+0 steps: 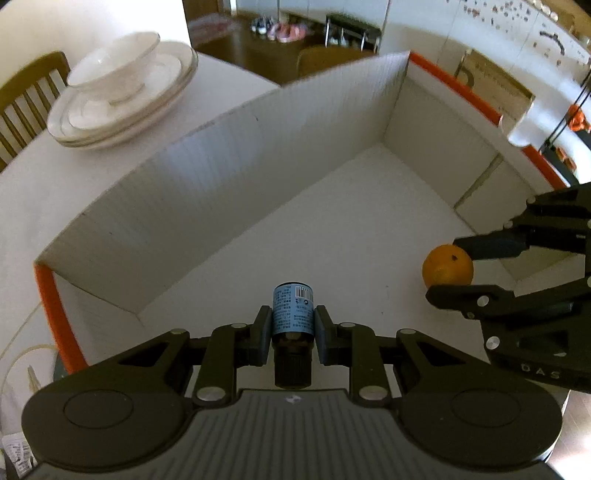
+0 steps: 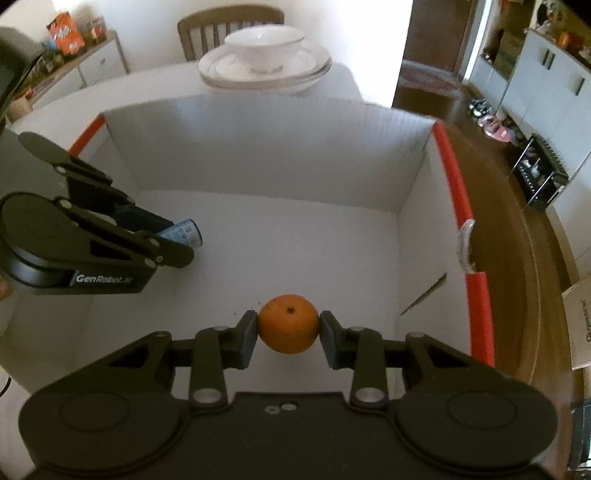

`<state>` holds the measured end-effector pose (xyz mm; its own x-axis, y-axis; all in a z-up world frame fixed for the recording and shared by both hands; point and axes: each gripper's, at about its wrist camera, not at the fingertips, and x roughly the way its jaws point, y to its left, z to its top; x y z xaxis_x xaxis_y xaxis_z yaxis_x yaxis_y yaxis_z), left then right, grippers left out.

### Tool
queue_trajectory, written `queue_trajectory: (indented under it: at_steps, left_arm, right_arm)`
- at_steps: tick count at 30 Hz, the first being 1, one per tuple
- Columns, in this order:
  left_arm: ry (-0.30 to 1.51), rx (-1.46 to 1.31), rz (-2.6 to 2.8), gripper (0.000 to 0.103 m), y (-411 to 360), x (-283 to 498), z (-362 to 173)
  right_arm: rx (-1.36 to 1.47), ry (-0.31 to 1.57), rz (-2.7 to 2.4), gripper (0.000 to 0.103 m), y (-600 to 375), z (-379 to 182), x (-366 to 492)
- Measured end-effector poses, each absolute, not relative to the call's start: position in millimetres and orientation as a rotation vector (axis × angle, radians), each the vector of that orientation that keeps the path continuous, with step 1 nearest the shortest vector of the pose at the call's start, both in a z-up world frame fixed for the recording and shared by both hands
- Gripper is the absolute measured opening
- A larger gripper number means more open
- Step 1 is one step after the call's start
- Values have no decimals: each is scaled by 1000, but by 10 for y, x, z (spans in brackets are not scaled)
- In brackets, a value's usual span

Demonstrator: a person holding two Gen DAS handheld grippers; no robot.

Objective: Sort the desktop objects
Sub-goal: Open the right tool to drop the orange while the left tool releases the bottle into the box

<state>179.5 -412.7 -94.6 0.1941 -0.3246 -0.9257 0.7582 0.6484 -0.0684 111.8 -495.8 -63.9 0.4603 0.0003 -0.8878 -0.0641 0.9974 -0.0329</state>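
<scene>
My left gripper (image 1: 293, 323) is shut on a small dark bottle (image 1: 293, 314) with a blue label, held cap toward the camera above the floor of a white cardboard box (image 1: 332, 229) with orange edges. My right gripper (image 2: 288, 325) is shut on an orange (image 2: 288, 323), also inside the box (image 2: 258, 240). In the left wrist view the right gripper (image 1: 448, 266) with the orange (image 1: 447, 269) hangs at the right. In the right wrist view the left gripper (image 2: 184, 240) with the bottle (image 2: 186, 236) hangs at the left. Both point steeply down.
A stack of white plates with a bowl (image 1: 122, 96) stands on the white table beyond the box's far wall, also seen from the right wrist (image 2: 264, 62). A wooden chair (image 2: 229, 29) stands behind the table. Brown floor lies to the box's right.
</scene>
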Motion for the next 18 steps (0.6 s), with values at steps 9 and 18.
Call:
queue_trajectory:
  at_steps: [9,18]
  left_arm:
    - [1229,509,-795,23,-4201,1826,-1037]
    - [1204,448,-799,23,-4112,1826,-919]
  right_arm:
    - [-141,1162,67,36,-4861,-762,1253]
    - [-170,1125,85,48,-4839,-689,1175]
